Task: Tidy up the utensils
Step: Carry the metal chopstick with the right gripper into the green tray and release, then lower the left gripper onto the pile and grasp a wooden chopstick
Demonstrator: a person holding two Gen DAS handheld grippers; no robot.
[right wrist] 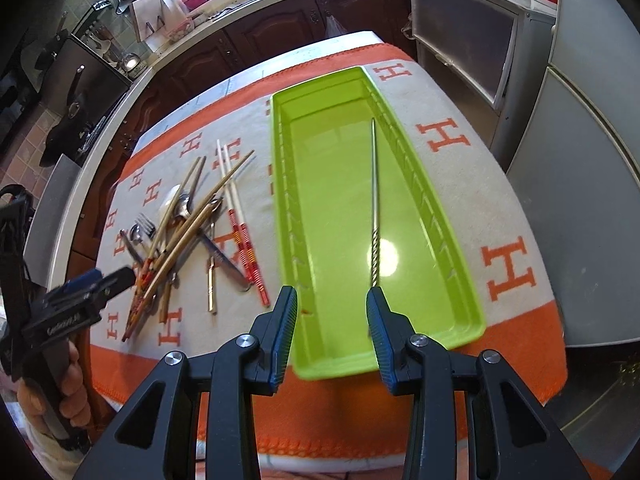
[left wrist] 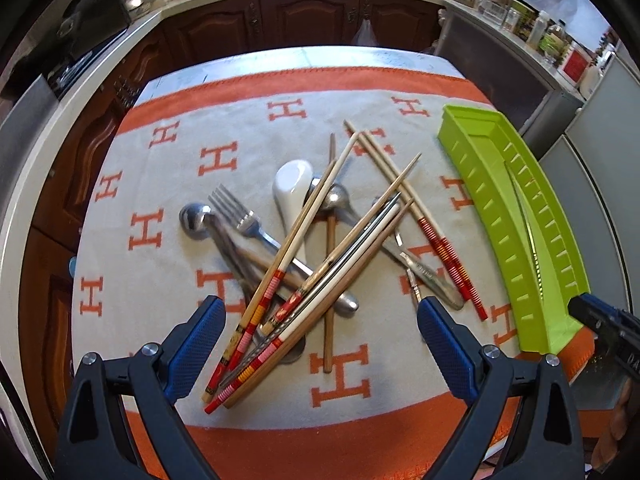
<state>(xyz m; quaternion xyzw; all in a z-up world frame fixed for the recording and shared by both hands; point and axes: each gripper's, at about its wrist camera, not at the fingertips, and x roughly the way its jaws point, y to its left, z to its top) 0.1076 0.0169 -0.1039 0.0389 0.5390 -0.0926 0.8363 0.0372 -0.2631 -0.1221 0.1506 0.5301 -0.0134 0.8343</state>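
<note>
Green tray (right wrist: 448, 276): one metal chopstick (right wrist: 374, 184) inside; utensil pile (left wrist: 304, 240) beside; left gripper (left wrist: 320, 320) spread above pile; right gripper (right wrist: 332, 304) spread, empty.

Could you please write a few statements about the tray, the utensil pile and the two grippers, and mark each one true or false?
1. The green tray holds one metal chopstick. True.
2. The white spoon lies in the tray. False: it lies in the pile on the cloth.
3. The right gripper grips the metal chopstick. False: it is open, nothing between its fingers.
4. The left gripper is open above the pile. True.
5. The fork is in the pile. True.
</note>
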